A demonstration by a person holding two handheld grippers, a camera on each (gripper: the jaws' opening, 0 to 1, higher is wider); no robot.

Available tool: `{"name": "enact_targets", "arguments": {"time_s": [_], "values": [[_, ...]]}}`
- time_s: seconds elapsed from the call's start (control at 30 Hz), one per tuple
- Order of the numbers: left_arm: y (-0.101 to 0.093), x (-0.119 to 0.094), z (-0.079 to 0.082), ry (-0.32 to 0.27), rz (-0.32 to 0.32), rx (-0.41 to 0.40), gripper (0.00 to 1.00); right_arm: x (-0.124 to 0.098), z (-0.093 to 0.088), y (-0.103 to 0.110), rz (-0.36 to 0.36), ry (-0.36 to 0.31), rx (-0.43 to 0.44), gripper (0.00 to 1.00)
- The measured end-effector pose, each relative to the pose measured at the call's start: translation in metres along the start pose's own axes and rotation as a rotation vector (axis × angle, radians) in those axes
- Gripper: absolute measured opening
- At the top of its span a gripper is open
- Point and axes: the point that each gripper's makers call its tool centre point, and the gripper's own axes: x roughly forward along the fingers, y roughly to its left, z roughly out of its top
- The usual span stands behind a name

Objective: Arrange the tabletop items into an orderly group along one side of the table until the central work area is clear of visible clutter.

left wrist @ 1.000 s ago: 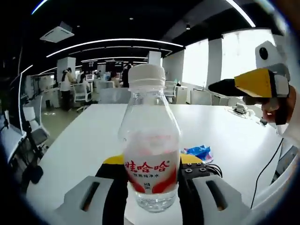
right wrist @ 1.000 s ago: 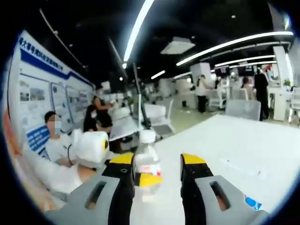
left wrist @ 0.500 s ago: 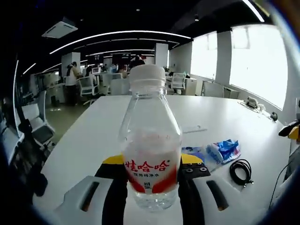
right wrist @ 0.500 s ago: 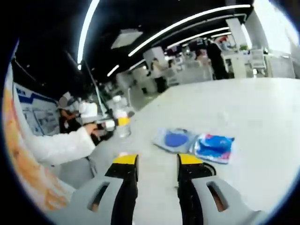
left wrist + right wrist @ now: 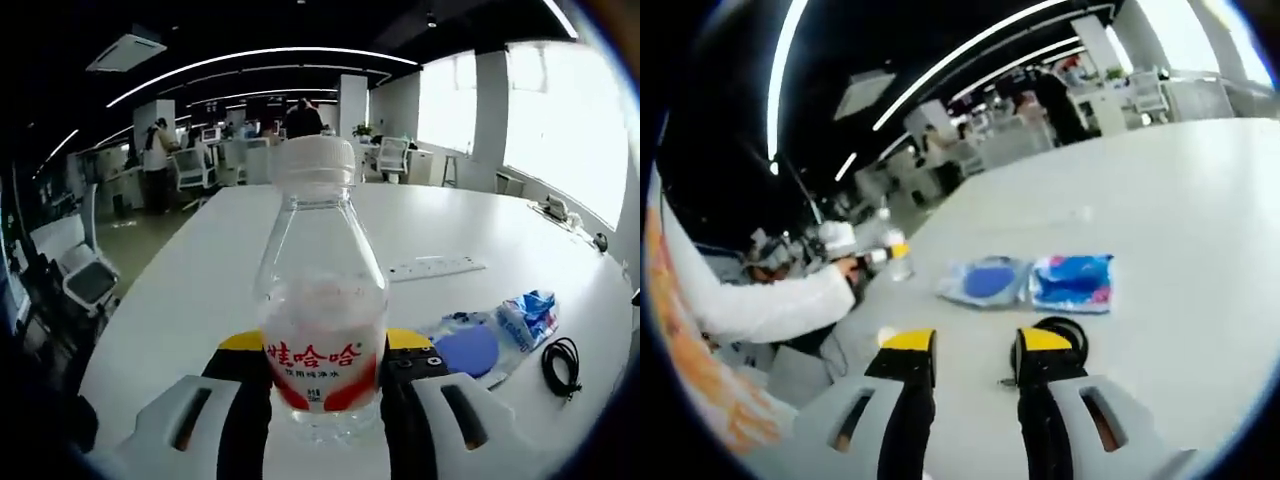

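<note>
Left gripper (image 5: 325,365) clamps bottle (image 5: 322,320); your right gripper (image 5: 972,345) jaws apart. Packets (image 5: 1072,283), cable (image 5: 1060,335) lower centre: still uncleared.

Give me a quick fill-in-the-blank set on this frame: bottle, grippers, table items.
1. The left gripper is shut on the clear ____, which has a white cap.
2. The right gripper holds ____ between its fingers.
3. The coiled black cable lies on the white ____.
4. The power strip on the table is ____ in colour.

Missing words: bottle; nothing; table; white
</note>
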Motion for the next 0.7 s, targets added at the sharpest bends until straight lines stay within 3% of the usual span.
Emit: {"name": "enact_targets", "arguments": {"time_s": [0.27, 0.4, 0.53, 0.7], "values": [[0.012, 0.026, 0.001, 0.017, -0.003, 0.016, 0.41, 0.001, -0.001, -0.009, -0.052, -0.004, -0.01, 0.3], [0.018, 0.036, 0.002, -0.008, 0.005, -0.061, 0.41, 0.003, -0.001, -0.013, -0.077, 0.0, -0.012, 0.29], [0.018, 0.042, -0.006, 0.003, 0.013, -0.022, 0.41, 0.005, 0.002, -0.013, -0.084, -0.006, -0.023, 0.29], [0.019, 0.043, -0.013, 0.014, 0.014, -0.03, 0.41, 0.008, 0.004, -0.011, -0.079, -0.007, -0.03, 0.29]]}}
